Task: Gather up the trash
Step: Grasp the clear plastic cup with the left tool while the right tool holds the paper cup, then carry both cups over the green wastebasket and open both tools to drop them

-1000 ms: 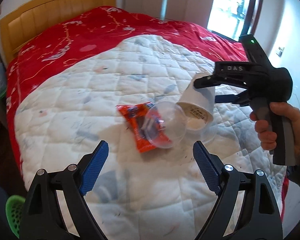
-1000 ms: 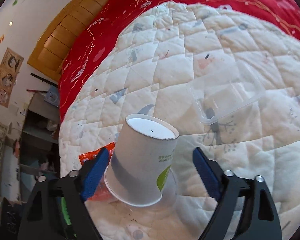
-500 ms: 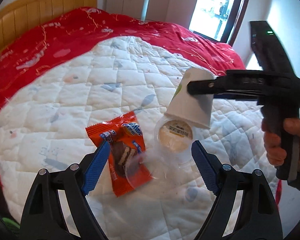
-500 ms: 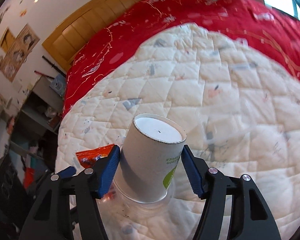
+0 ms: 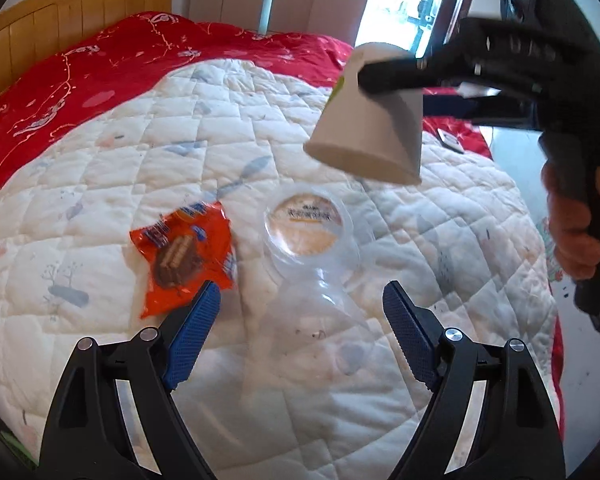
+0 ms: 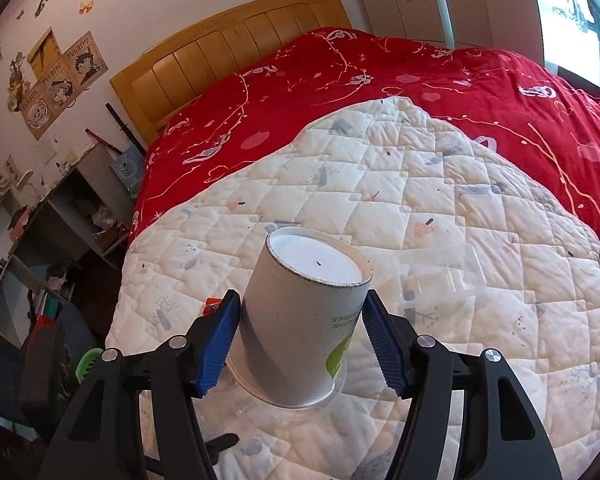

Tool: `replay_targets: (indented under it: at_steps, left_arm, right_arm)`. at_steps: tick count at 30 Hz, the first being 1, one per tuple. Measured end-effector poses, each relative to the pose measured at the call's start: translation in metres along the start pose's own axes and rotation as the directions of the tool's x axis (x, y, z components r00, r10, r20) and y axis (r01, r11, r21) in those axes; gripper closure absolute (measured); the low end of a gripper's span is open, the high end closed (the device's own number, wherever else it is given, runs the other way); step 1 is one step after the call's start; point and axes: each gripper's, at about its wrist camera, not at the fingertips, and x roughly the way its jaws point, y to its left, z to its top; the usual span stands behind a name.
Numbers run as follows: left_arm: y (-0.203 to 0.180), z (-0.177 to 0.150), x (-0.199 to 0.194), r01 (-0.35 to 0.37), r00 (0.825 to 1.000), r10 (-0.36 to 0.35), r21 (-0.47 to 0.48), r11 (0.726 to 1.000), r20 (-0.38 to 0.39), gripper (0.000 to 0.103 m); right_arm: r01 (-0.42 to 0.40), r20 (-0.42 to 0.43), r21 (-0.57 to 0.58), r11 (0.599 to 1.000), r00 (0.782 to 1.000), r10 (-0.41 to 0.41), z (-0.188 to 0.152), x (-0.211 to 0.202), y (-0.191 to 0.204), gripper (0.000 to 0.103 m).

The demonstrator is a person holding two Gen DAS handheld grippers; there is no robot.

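Trash on the bed, as I count it: one paper cup (image 6: pixel 300 320), one orange snack wrapper (image 5: pixel 184 256), one clear round lid with an orange label (image 5: pixel 306 224), one clear domed cover (image 5: pixel 320 312), and one clear rectangular container (image 6: pixel 440 284).

Right gripper (image 6: pixel 300 336): I see its blue pads (image 6: pixel 220 344) pressed on both sides of the paper cup, which it holds upside down, base toward the camera, tilted, off the quilt (image 6: pixel 420 200). Its jaws have just been closing, with the cup between them. In the left wrist view a hand (image 5: pixel 572 232) wraps the black handle, and the cup hangs in the air above the round lid.

Left gripper (image 5: pixel 300 320): jaws spread wide, gripping nothing, angled down toward the quilt. The domed cover lies between its fingers without touching them; the left pad (image 5: pixel 192 336) sits just beside the wrapper's lower edge.

Outward: the wrapper lies flat just left of the round lid; the lid and domed cover overlap. The white quilt covers the near part of the bed, over a red bedspread (image 6: pixel 380 80), with a wooden headboard (image 6: pixel 228 40) beyond.

Only the left wrist view shows the round lid and the whole wrapper. Only the right wrist view shows the rectangular container, lying right of the cup, the posters (image 6: pixel 56 76) and a cluttered shelf (image 6: pixel 68 216).
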Motion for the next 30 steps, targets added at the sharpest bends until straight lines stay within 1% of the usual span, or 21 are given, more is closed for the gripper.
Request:
replay_targets:
  at_steps: [5,7,8,9,10,15,17,19,22,24,26,28,30]
  left_arm:
    - [-0.003,-0.004,0.009,-0.025,0.999,0.023,-0.048,0.999,-0.037,0.021]
    - [-0.002,-0.006,0.012,-0.045,0.998,0.042,-0.068,0.997,-0.046,0.022]
    - [-0.002,-0.007,0.013,-0.047,0.998,0.044,-0.073,0.996,-0.048,0.033]
    - [-0.002,-0.008,0.013,-0.039,0.998,0.034,-0.076,0.996,-0.054,0.042]
    - [-0.001,-0.009,0.012,-0.034,0.998,0.029,-0.079,0.996,-0.059,0.042]
    - [0.001,-0.016,-0.016,-0.077,0.997,0.078,-0.109,0.991,-0.002,0.043]
    - [0.005,-0.022,-0.035,-0.084,0.996,0.088,-0.138,0.987,0.023,0.043]
    - [0.009,-0.030,-0.056,-0.107,0.992,0.116,-0.157,0.982,0.044,0.044]
    - [0.019,-0.044,-0.090,-0.154,0.983,0.169,-0.187,0.970,0.068,0.044]
    - [0.030,-0.057,-0.117,-0.194,0.972,0.217,-0.223,0.955,0.085,0.043]
    - [0.041,-0.070,-0.138,-0.218,0.964,0.250,-0.261,0.941,0.095,0.044]
    - [0.053,-0.086,-0.162,-0.267,0.947,0.306,-0.288,0.920,0.101,0.043]
    - [0.066,-0.100,-0.182,-0.300,0.932,0.347,-0.318,0.899,0.101,0.043]
  right_arm:
    - [0.006,0.009,-0.005,1.000,1.000,-0.006,-0.003,-0.010,-0.001,0.042]
    - [0.004,0.005,-0.005,1.000,1.000,-0.004,-0.005,-0.013,-0.001,0.042]
    - [0.008,0.005,-0.007,1.000,1.000,-0.008,-0.007,-0.015,-0.001,0.042]
    - [0.010,0.006,-0.010,1.000,1.000,-0.010,-0.008,-0.016,-0.001,0.042]
    - [0.012,0.007,-0.015,1.000,1.000,-0.012,-0.011,-0.019,0.001,0.042]
    - [-0.003,0.007,-0.024,1.000,1.000,0.004,-0.021,-0.033,0.009,0.042]
    - [-0.018,0.006,-0.032,0.999,1.000,0.018,-0.028,-0.039,0.019,0.042]
    - [-0.034,0.002,-0.043,0.999,0.999,0.034,-0.035,-0.046,0.030,0.042]
    - [-0.056,-0.009,-0.072,0.996,0.998,0.055,-0.048,-0.051,0.052,0.042]
    - [-0.061,-0.016,-0.100,0.993,0.998,0.060,-0.057,-0.054,0.067,0.042]
    - [-0.080,-0.031,-0.130,0.988,0.997,0.077,-0.068,-0.055,0.087,0.042]
    - [-0.102,-0.046,-0.156,0.982,0.994,0.096,-0.078,-0.055,0.108,0.042]
    - [-0.125,-0.059,-0.170,0.978,0.991,0.116,-0.085,-0.053,0.124,0.042]
